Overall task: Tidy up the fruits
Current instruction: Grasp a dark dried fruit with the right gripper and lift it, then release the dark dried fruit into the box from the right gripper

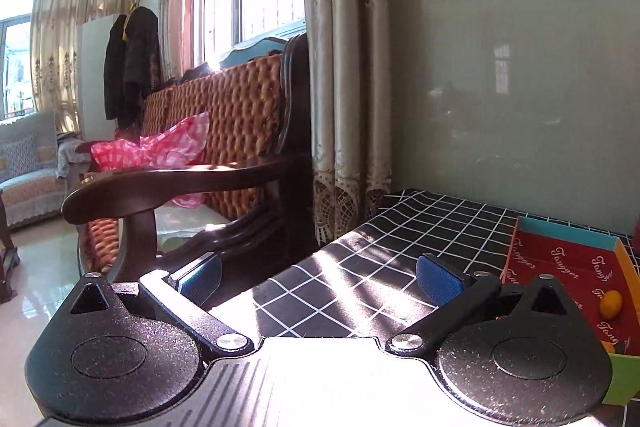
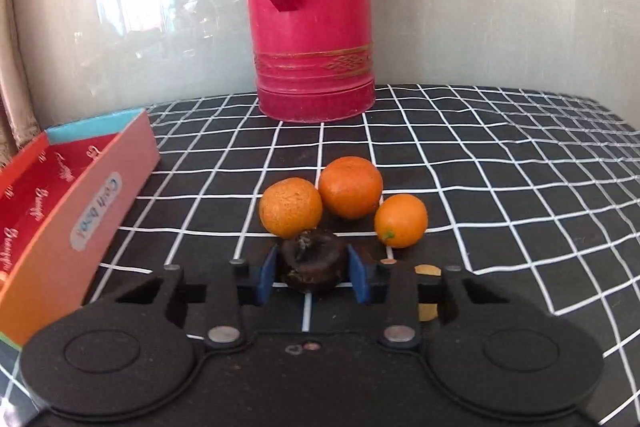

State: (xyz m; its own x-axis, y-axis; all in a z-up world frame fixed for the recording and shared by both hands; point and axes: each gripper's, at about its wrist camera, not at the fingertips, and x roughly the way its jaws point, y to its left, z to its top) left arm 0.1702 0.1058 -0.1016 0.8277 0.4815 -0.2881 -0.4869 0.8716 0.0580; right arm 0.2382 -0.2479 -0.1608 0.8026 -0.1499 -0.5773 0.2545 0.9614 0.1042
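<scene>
My right gripper (image 2: 312,271) is shut on a dark brown fruit (image 2: 313,261), its blue pads pressed on both sides, just above the checked tablecloth. Three orange fruits lie just beyond it: a wrinkled one (image 2: 290,207), a larger one (image 2: 350,187) and a small smooth one (image 2: 401,220). An open red box (image 2: 76,195) stands at the left in the right wrist view. In the left wrist view the same box (image 1: 560,267) holds one small orange fruit (image 1: 611,303). My left gripper (image 1: 318,277) is open and empty over the table's left edge.
A tall red thermos jug (image 2: 314,15) stands against the wall behind the fruits. A black and white checked cloth (image 2: 500,187) covers the table. A dark wooden sofa (image 1: 208,163) with a pink bag stands left of the table, beside curtains (image 1: 344,87).
</scene>
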